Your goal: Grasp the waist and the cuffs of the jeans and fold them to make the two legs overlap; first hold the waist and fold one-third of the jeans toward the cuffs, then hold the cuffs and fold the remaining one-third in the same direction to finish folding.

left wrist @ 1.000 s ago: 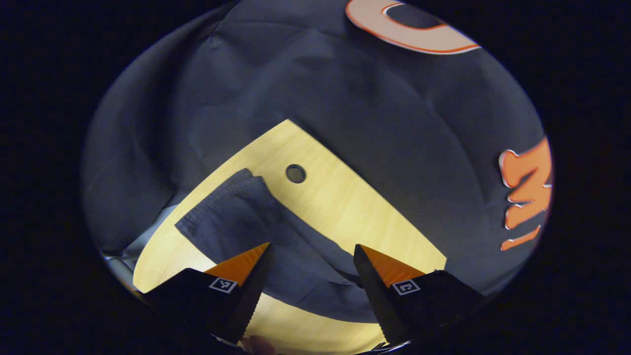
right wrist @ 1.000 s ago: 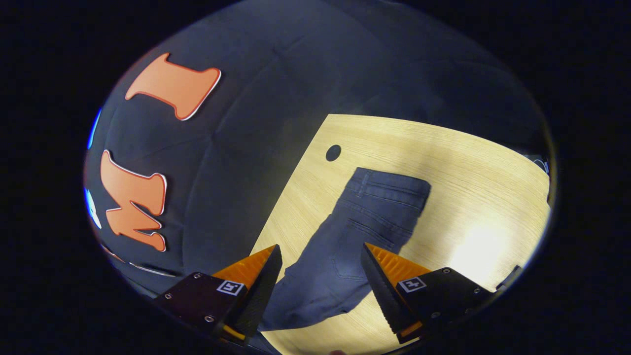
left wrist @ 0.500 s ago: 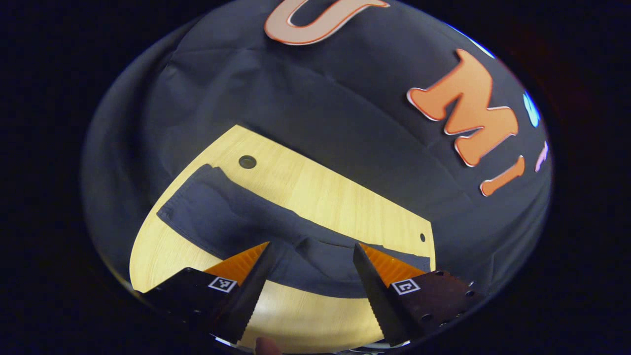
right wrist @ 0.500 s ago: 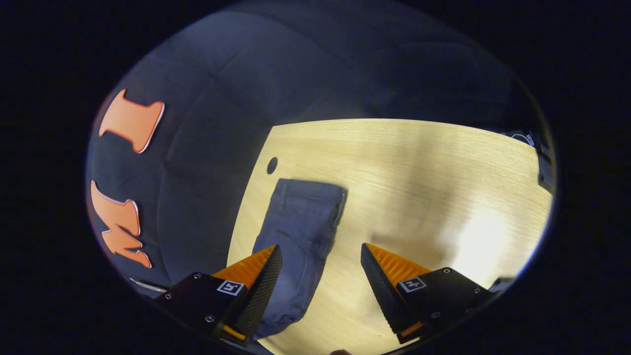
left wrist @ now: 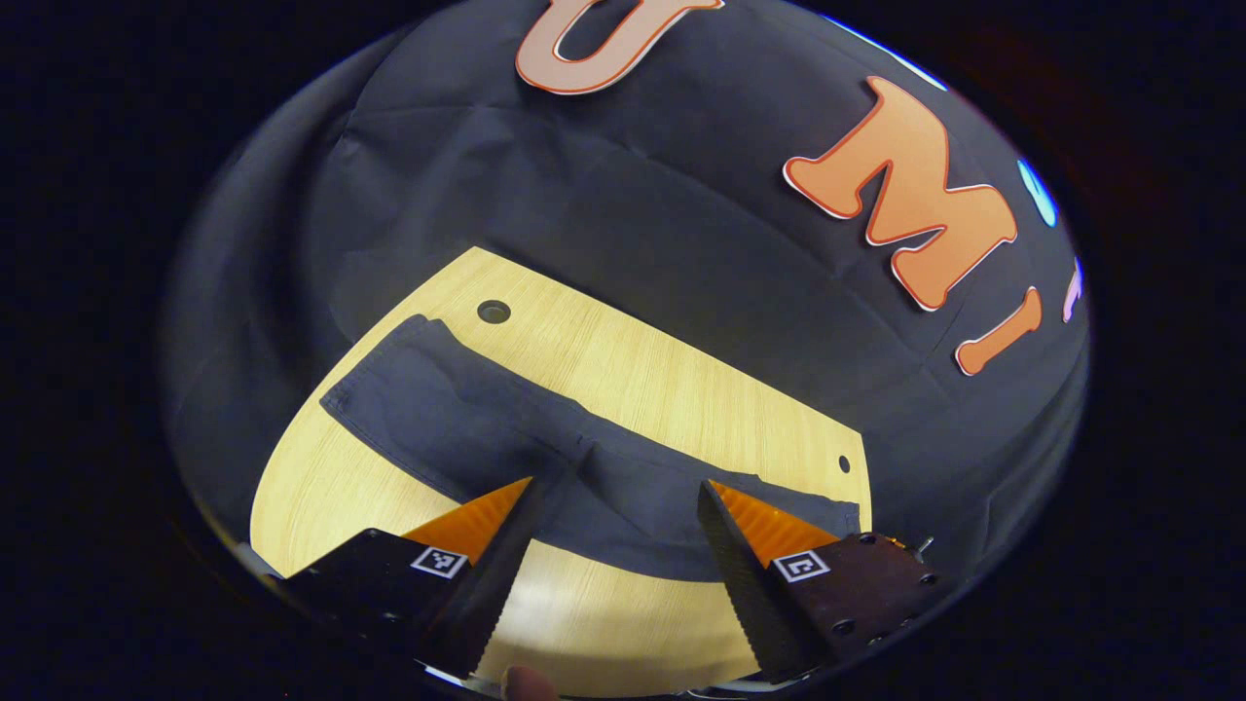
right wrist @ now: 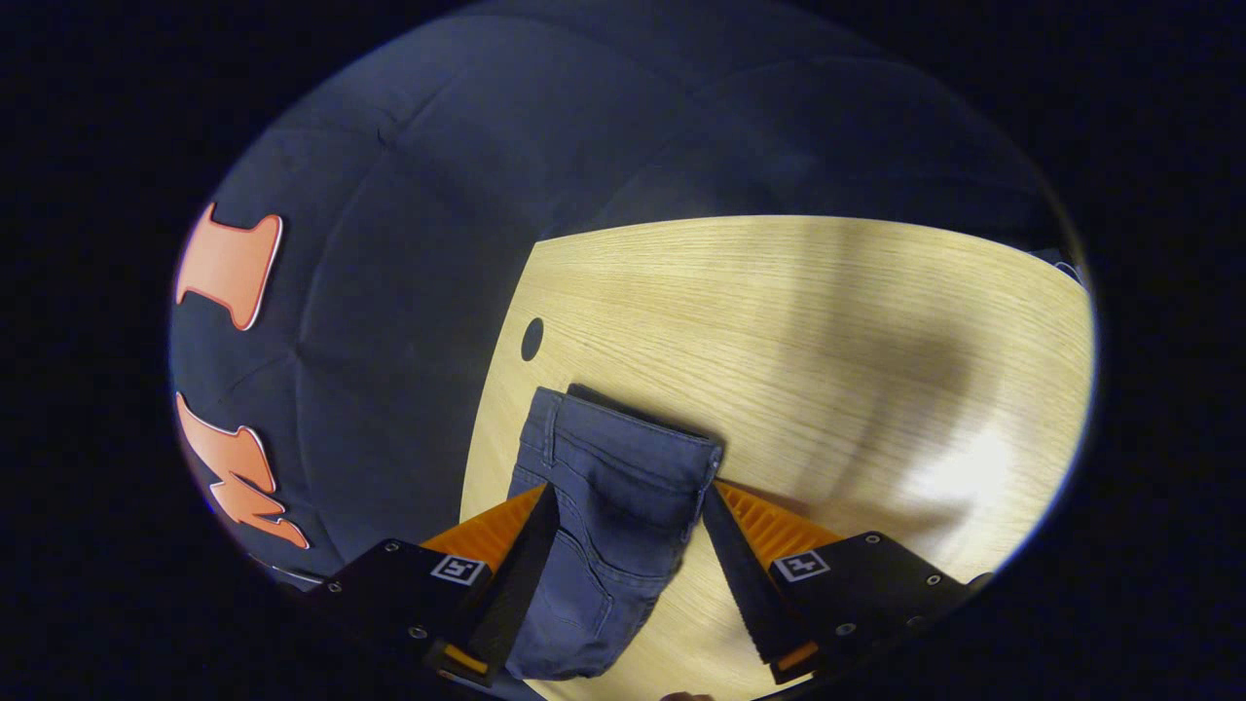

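Dark blue jeans (left wrist: 506,438) lie flat on the light wooden table (left wrist: 662,380), the legs stacked one on the other. In the left gripper view the cuff end (left wrist: 384,385) is at the upper left and the cloth runs to the lower right. My left gripper (left wrist: 615,487) hovers open over the middle of the legs. In the right gripper view the waist (right wrist: 623,453), with its band and back pocket, lies between the fingers of my right gripper (right wrist: 630,494). That gripper is open, with one finger on each side of the waist.
The table has a small round hole (left wrist: 494,312) near the cuff end and another hole (right wrist: 532,339) near the waist. Black cloth walls close in behind the table. Bare wood (right wrist: 876,370) stretches to the right of the waist.
My right gripper has moved in on the waist, which now sits between its fingers. My left gripper swung right, then settled over the legs.
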### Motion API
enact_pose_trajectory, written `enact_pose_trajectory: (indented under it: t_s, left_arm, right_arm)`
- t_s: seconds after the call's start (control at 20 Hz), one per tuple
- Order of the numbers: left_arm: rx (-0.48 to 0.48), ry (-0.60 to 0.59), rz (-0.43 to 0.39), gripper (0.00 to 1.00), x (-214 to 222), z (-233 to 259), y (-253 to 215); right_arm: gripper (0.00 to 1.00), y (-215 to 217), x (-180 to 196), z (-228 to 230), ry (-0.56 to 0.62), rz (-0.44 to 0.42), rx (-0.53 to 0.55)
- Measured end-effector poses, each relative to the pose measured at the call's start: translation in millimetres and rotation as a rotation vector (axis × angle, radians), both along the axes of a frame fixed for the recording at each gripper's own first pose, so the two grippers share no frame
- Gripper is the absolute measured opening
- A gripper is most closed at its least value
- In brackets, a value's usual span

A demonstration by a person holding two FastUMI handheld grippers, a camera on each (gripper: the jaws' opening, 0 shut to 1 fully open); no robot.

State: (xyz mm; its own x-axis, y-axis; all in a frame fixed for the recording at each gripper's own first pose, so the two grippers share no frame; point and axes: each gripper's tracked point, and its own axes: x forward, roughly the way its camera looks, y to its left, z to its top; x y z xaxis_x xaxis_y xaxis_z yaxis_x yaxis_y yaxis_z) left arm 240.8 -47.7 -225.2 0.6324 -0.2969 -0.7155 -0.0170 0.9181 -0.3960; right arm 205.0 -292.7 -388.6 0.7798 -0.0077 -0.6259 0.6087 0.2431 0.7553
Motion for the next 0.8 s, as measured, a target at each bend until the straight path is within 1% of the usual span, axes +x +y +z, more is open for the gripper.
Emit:
enact_pose_trajectory:
  t_s: [0.1,0.15,0.2,0.25,0.3,0.35,0.4,0.5,0.6,0.7,0.8]
  left_arm:
    - [-0.001,0.01,0.009,0.98,-2,-2,-2]
    - [-0.001,0.012,0.013,0.98,-2,-3,0]
    - [0.0,0.014,0.018,0.98,-3,-4,0]
    - [-0.003,0.016,0.024,0.98,-3,-5,2]
    - [-0.01,0.02,0.031,0.98,-3,-5,6]
    - [-0.02,0.022,0.041,0.98,-4,-5,11]
    - [-0.029,0.022,0.049,0.98,-4,-5,18]
    - [-0.043,0.017,0.062,0.98,-3,-4,34]
    - [-0.056,0.023,0.067,0.98,-3,-5,53]
    - [-0.072,0.025,0.066,0.98,-1,-4,72]
    - [-0.086,0.017,0.061,0.98,5,-4,93]
  right_arm:
    - [0.86,-4,2,-13,0.031,-0.001,-0.041]
    - [0.64,-4,2,-16,0.021,0.003,-0.068]
    - [0.52,-3,6,-21,0.022,0.003,-0.104]
    - [0.35,-6,4,-18,0.029,0.006,-0.146]
    - [0.31,-6,3,-15,0.04,0.012,-0.174]
    - [0.27,-6,3,-11,0.06,-0.001,-0.179]
    - [0.17,-4,4,-9,0.072,0.002,-0.182]
    - [0.16,-2,1,10,0.078,0.002,-0.242]
    - [0.16,4,5,39,0.056,0.013,-0.31]
    - [0.16,18,13,78,0.007,0.016,-0.346]
    - [0.15,42,21,123,-0.041,0.025,-0.388]
